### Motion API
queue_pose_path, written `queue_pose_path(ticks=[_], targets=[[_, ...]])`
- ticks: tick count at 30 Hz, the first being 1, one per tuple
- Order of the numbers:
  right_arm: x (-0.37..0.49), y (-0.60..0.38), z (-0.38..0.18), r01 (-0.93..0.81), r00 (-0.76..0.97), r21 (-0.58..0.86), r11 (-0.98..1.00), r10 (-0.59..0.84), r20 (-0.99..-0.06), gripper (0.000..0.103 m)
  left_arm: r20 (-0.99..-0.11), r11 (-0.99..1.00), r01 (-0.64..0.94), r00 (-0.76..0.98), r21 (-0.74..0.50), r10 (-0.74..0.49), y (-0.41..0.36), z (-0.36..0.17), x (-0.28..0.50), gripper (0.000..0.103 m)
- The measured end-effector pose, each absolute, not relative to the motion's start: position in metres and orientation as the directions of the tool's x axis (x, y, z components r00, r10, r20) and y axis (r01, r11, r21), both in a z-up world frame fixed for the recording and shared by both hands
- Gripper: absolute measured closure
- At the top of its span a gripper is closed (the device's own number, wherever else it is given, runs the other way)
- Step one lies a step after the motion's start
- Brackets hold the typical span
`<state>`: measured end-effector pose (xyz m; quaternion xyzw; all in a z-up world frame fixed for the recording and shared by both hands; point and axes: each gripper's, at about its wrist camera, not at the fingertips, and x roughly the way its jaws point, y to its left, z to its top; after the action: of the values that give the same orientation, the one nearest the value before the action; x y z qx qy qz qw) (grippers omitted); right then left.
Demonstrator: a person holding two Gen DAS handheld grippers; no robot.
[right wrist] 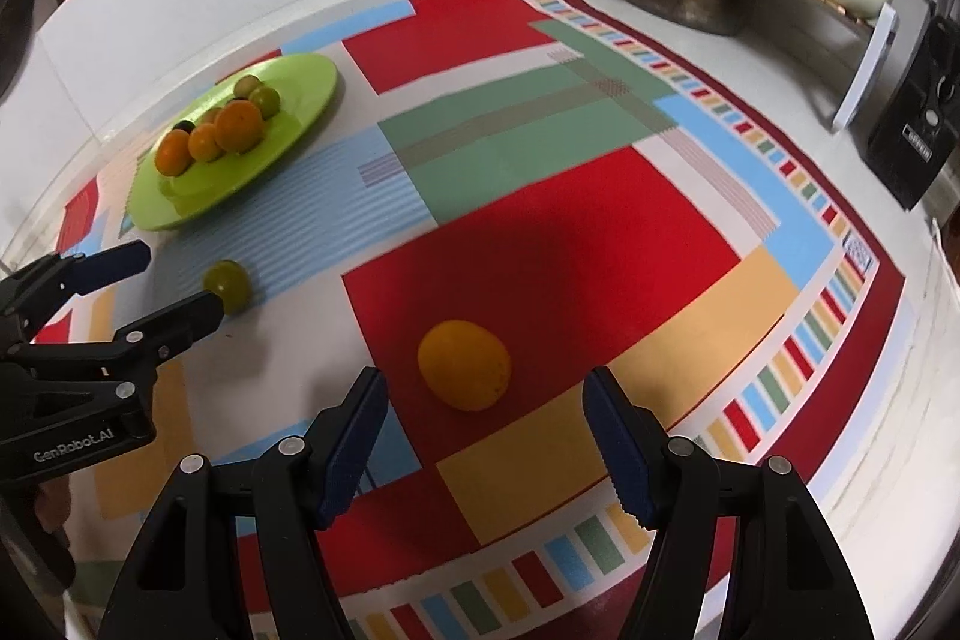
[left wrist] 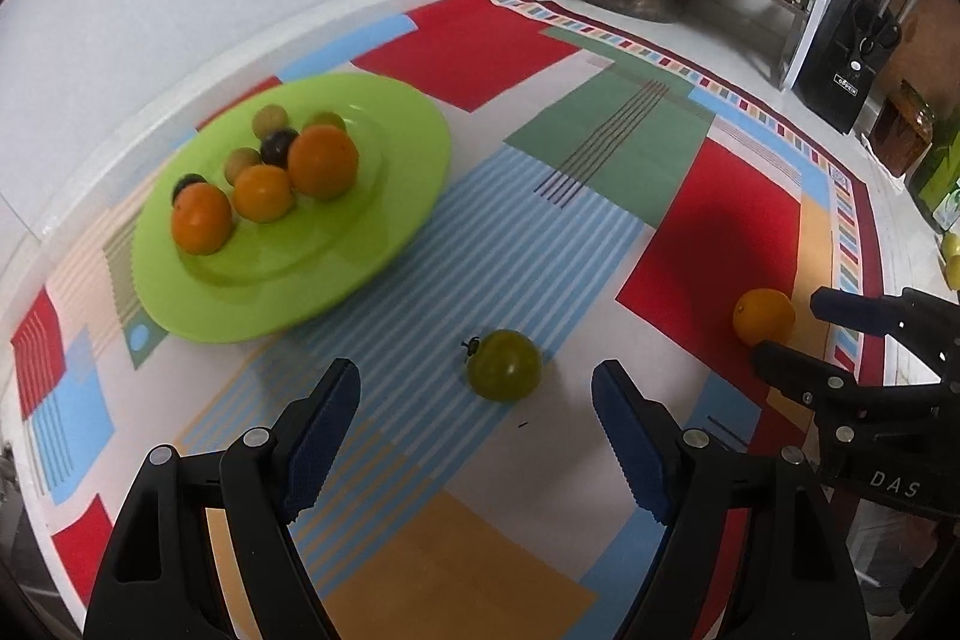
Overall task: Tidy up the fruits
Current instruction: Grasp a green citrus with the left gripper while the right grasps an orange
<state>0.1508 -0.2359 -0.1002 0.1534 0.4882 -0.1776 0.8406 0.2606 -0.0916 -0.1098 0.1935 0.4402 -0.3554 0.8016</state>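
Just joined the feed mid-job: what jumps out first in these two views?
The bright green plate at the mat's far left, piled with orange, green and dark fruits, grabs the eye first. Two strays lie on the colourful patchwork mat: a green tomato between the open left tongs, and an orange fruit on a red patch ahead of the open right tongs.

Lime-green plate (left wrist: 384,196) of orange, olive and dark fruits (left wrist: 267,178), green tomato (left wrist: 504,365) and yellow-orange fruit (right wrist: 464,364) each between black, blue-padded jaws, red-blue-green-striped mat (left wrist: 600,130)
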Motion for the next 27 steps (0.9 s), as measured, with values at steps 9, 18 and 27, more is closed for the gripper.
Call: queue_pose_path(ticks=[9, 18, 27], targets=[[0.152, -0.241, -0.108, 0.441, 0.455, 0.099, 0.892, -0.127, -0.881, 0.051, -0.855, 0.665, 0.747, 0.327, -0.027, -0.402, -0.101, -0.118, 0.264, 0.047], [0.158, -0.24, -0.111, 0.41, 0.465, 0.123, 0.904, -0.091, -0.881, 0.061, -0.862, 0.668, 0.743, 0.315, -0.037, -0.398, -0.104, -0.124, 0.264, 0.072], [0.162, -0.238, -0.113, 0.367, 0.482, 0.131, 0.921, -0.068, -0.873, 0.069, -0.862, 0.674, 0.738, 0.316, -0.04, -0.397, -0.102, -0.124, 0.261, 0.074]])
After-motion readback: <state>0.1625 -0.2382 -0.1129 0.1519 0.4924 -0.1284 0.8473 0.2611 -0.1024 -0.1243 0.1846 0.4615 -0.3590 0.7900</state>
